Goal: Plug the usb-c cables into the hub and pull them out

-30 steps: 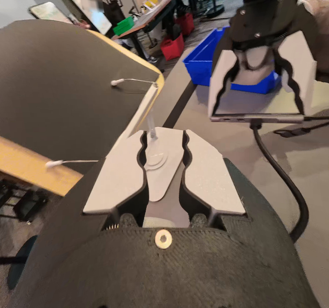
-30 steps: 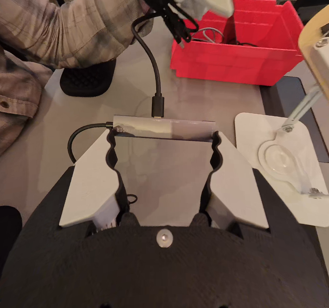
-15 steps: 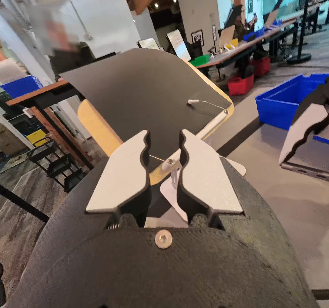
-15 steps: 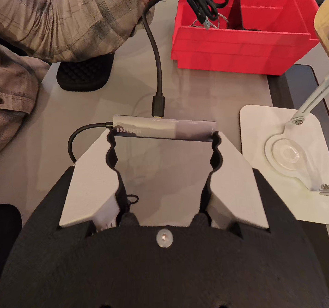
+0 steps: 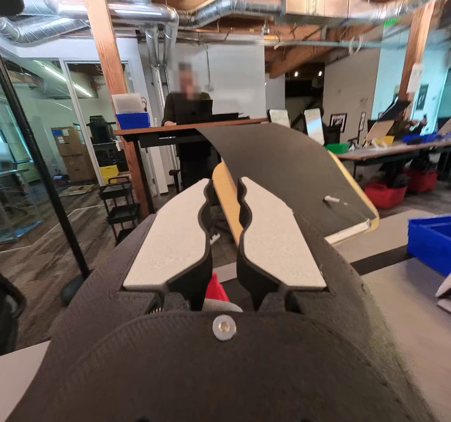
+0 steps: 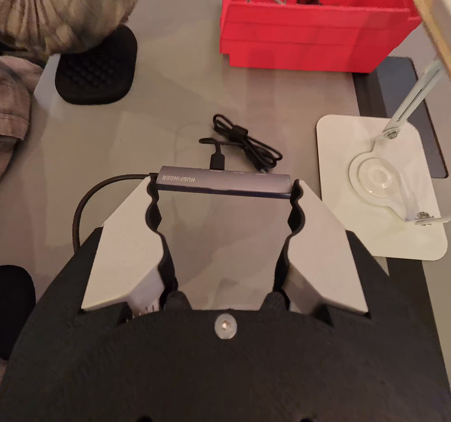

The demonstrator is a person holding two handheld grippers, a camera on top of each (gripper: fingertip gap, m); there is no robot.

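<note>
The hub is a slim grey bar with a dark lower edge and pale lettering on its top face, lying across the grey surface. The right gripper has its jaws clamped on the hub's two short ends, one finger at each end. A thick black lead leaves the hub's left end and curves back toward the gripper body. On the hub's far long side a black usb-c cable is plugged into the leftmost port; its plug stands square to the hub, and the rest lies just beyond on the surface, folded into a bundle held by a black tie. Farther off sits a red bin with a grey braided cord inside. A white stand base lies to the right, near the hub but not touching it.

The left gripper is raised off the surface and points out into the room, its jaws slightly apart with nothing between them
</note>
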